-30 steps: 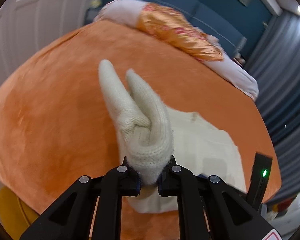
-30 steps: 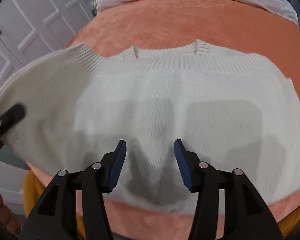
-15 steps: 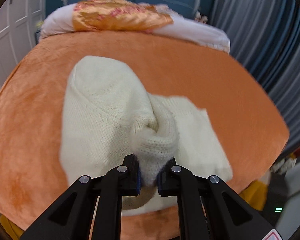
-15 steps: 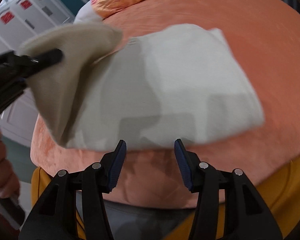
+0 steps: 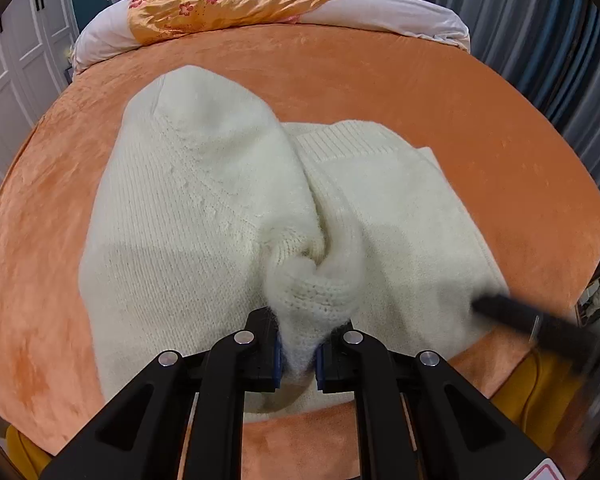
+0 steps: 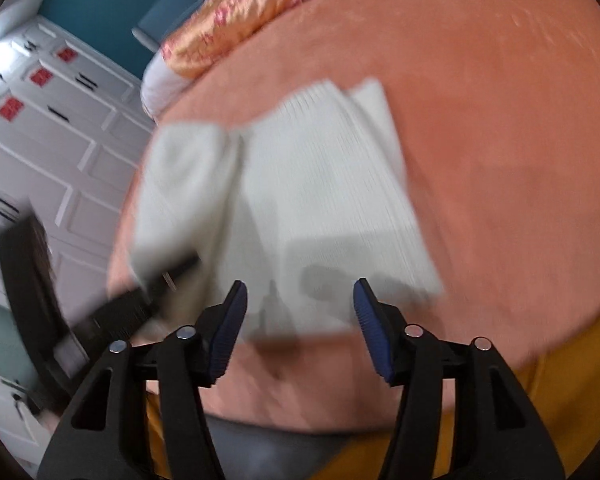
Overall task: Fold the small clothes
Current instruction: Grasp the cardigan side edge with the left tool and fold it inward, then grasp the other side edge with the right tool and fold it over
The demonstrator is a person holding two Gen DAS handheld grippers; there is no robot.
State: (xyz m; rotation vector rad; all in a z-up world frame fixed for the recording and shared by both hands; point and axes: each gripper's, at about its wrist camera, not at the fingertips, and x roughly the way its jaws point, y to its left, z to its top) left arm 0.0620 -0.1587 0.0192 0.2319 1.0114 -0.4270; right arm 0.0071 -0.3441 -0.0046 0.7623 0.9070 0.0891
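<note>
Sweater [image 5: 204, 216]: cream knit, spread on the orange bedspread [image 5: 440, 88], one side folded over the middle.
Left gripper [image 5: 298, 354]: tilted steeply down at the near edge; jaws clamped narrow on a bunched fold of the sweater, which rises just ahead of the fingertips.
Right gripper [image 6: 300, 320]: angled down over the sweater's near hem, to the right of the left gripper; jaws opening, nothing between them, pads [image 6: 230, 320] clear of the cloth.
Pillows [image 5: 228, 4]: far beyond the sweater.

Even, soft indoor light. The left wrist view is sharp, bowed at its dark rim; gripper shadows fall on the sweater [image 5: 204, 216]. The right wrist view is heavily motion-blurred, with glare upper left.
</note>
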